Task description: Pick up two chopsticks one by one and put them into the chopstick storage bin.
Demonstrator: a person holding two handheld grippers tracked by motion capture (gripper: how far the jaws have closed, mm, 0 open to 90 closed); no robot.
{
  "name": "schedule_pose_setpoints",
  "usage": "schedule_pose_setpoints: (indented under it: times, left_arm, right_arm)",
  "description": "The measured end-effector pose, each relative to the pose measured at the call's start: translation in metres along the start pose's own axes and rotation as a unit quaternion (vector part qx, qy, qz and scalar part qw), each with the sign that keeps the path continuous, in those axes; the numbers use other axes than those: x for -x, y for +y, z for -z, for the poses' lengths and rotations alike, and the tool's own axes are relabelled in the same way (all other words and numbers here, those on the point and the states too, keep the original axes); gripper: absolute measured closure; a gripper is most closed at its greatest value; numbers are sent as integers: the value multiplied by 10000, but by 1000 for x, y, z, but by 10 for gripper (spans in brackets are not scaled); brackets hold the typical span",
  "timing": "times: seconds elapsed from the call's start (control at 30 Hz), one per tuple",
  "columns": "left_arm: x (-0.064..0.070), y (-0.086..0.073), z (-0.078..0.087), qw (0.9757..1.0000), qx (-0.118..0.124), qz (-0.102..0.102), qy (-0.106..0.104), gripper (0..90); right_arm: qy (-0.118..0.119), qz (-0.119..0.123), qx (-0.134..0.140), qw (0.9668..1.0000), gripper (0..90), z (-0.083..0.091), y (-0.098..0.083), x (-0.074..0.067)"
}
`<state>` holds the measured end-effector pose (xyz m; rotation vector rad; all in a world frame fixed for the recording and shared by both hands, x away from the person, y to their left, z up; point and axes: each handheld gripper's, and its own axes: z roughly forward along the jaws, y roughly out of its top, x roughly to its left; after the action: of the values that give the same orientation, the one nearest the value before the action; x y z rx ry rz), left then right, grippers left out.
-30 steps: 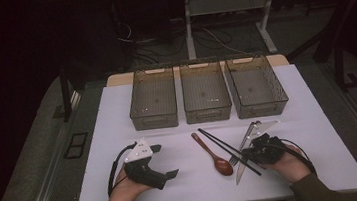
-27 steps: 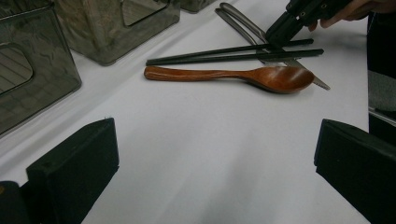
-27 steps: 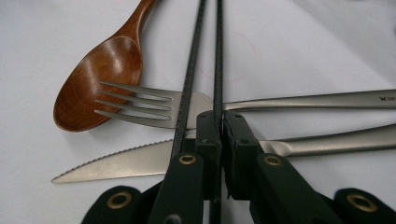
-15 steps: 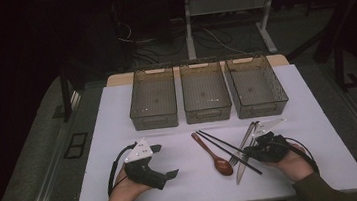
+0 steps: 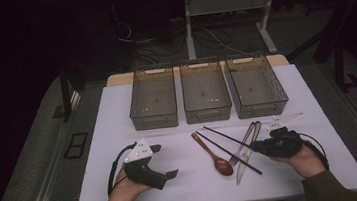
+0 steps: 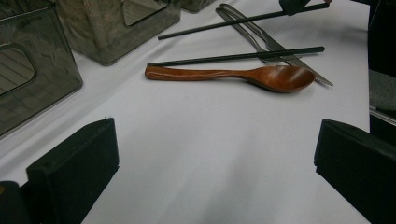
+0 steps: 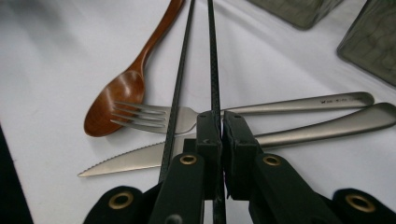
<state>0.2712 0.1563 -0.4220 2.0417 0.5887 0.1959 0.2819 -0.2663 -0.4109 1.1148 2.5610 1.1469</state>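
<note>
- Right hand-held gripper (image 7: 219, 140) is clenched on one black chopstick (image 7: 214, 60); the stick runs straight out between the pads. The second chopstick (image 7: 177, 93) lies just left of the jaws, not gripped.
- In the high view the held chopstick (image 5: 231, 138) sits near the right of the table (image 5: 118, 117), crossing the fork (image 5: 244, 146) and knife (image 5: 246, 154), right of the wooden spoon (image 5: 213, 153).
- Judgement: the chopstick is light, stiff, thin and smooth. A grip near one end leaves a long lever, so it may pivot or slip in the pads. We would hold nearer the middle.
- Left hand-held gripper (image 6: 215, 154) stands released, jaws wide over bare table.
- Three empty bins (image 5: 206, 95) stand at the far side.
</note>
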Motion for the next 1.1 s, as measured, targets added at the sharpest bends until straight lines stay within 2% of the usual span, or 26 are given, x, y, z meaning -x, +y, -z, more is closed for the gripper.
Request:
schedule_pose_setpoints:
  times: [0.3, 0.5, 0.77, 1.1]
  left_arm:
    - [0, -1, -1, 10000, -19, -28, -24, 0]
    - [0, -2, -2, 10000, 52, -52, -55, 0]
    - [-3, -4, -3, 9999, 83, -47, -79, 0]
    - [-3, -5, -2, 9999, 63, -34, -91, 0]
  right_arm:
    - [126, 7, 208, 9997, 861, 13, 3, 3]
    - [160, 4, 357, 9992, 861, 19, 9, 3]
    - [156, -71, 458, 9988, 861, 19, 18, 5]
    - [127, -34, 579, 9982, 861, 16, 32, 5]
